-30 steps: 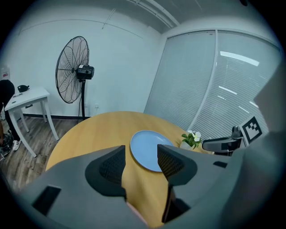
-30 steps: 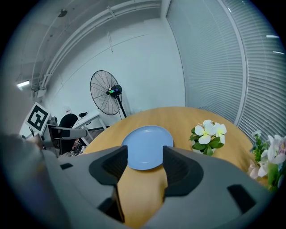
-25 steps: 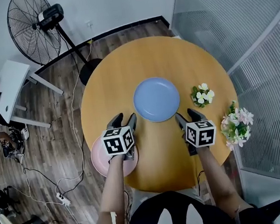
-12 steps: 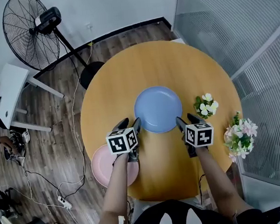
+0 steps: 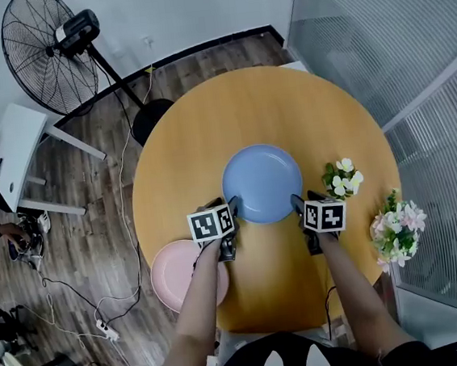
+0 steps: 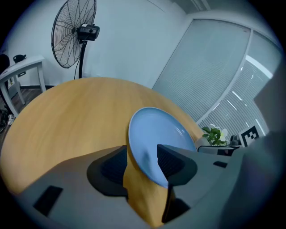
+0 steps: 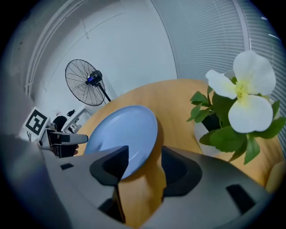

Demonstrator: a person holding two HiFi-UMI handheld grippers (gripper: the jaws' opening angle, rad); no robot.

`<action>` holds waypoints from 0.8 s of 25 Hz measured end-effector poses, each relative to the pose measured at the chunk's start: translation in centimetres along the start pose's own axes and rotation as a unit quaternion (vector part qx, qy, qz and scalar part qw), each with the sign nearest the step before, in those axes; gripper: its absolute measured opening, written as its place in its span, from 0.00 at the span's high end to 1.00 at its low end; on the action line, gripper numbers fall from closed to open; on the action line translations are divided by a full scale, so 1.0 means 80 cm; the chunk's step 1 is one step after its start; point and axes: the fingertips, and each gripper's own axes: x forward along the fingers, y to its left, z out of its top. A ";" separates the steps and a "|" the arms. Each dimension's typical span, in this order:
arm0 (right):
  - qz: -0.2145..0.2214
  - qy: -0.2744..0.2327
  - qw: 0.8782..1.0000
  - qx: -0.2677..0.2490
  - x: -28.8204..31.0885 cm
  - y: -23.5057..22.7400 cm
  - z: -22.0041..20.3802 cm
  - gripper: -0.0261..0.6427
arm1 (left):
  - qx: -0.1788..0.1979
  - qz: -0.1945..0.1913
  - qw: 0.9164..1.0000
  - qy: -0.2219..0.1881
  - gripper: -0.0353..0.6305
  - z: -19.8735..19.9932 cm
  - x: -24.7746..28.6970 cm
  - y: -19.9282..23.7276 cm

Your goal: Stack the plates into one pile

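A blue plate (image 5: 262, 183) lies in the middle of the round wooden table (image 5: 199, 132). A pink plate (image 5: 176, 276) sits at the table's near left edge, partly under my left forearm. My left gripper (image 5: 225, 208) is at the blue plate's near left rim, jaws open. In the left gripper view the blue plate (image 6: 161, 141) has its rim between the jaws of the left gripper (image 6: 142, 163), not pinched. My right gripper (image 5: 300, 205) is open at the near right rim, and its jaws have just been closing slightly. The right gripper view shows the right gripper (image 7: 144, 165) with the blue plate (image 7: 120, 134) edging its left jaw.
A small pot of white flowers (image 5: 343, 181) stands just right of the blue plate, close to the right gripper, large in the right gripper view as white flowers (image 7: 241, 98). A pot of pink flowers (image 5: 397, 225) sits at the table's right edge. A floor fan (image 5: 44, 51) stands beyond.
Both grippers have come down and forward from above the table's near side to the blue plate's near rim, one at each side. Neither plate has moved.
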 end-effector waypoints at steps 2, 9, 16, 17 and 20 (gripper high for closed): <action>-0.001 0.008 1.000 0.004 0.007 -0.003 -0.004 0.61 | -0.014 0.002 1.000 0.000 0.63 -0.004 0.006 0.004; 0.016 0.036 0.999 0.023 0.029 -0.008 -0.018 0.63 | -0.040 -0.004 0.999 0.004 0.63 -0.014 0.022 0.006; 0.046 0.047 0.998 0.018 0.034 0.005 -0.023 0.75 | -0.050 -0.013 0.998 0.018 0.72 -0.024 0.030 0.007; 0.048 0.048 0.998 0.015 0.034 0.007 -0.024 0.77 | -0.048 -0.011 0.999 0.020 0.75 -0.027 0.030 0.008; 0.048 0.049 0.998 0.012 0.034 0.008 -0.024 0.77 | -0.051 -0.007 0.998 0.021 0.80 -0.029 0.029 0.011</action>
